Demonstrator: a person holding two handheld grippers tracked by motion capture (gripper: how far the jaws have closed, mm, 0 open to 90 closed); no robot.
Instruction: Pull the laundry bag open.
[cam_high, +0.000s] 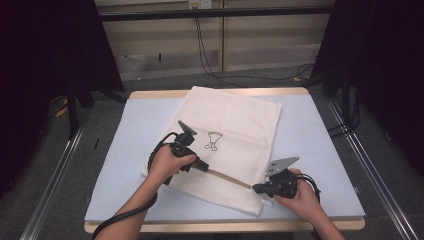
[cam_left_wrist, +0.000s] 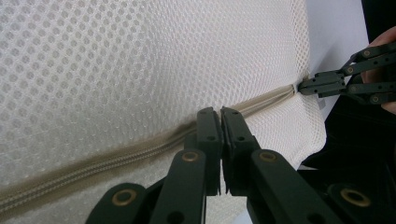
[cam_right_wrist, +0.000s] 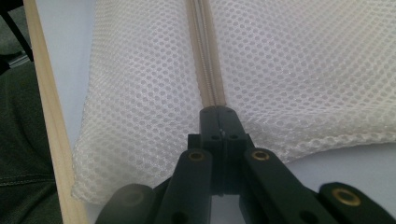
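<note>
Zip job on the mesh bag: both tongs clamped on the zipper line, slide position unclear.

Nearest, at the front edge of the counter (cam_high: 320, 150), right tongs (cam_high: 256, 188) are pinched tight on the near end of the zipper (cam_high: 229, 177), at the bag's (cam_high: 235, 120) corner; right gripper view shows jaws together right on the zip end (cam_right_wrist: 211, 91). Farther along, left tongs (cam_high: 204, 167) are also pinched on the zipper, approx. mid-run; left gripper view shows the jaws nipping it (cam_left_wrist: 140, 151) w/ right tongs (cam_left_wrist: 306, 86) at the far end. Teeth between the two look meshed, so that stretch reads as zipped; can't tell which tongs has the pull tab, or which way it's going. Beyond: bag lies flat, slanted across the counter, small print (cam_high: 214, 140) on the plain cloth part. Judgement: grips set, the run itself is left.
</note>
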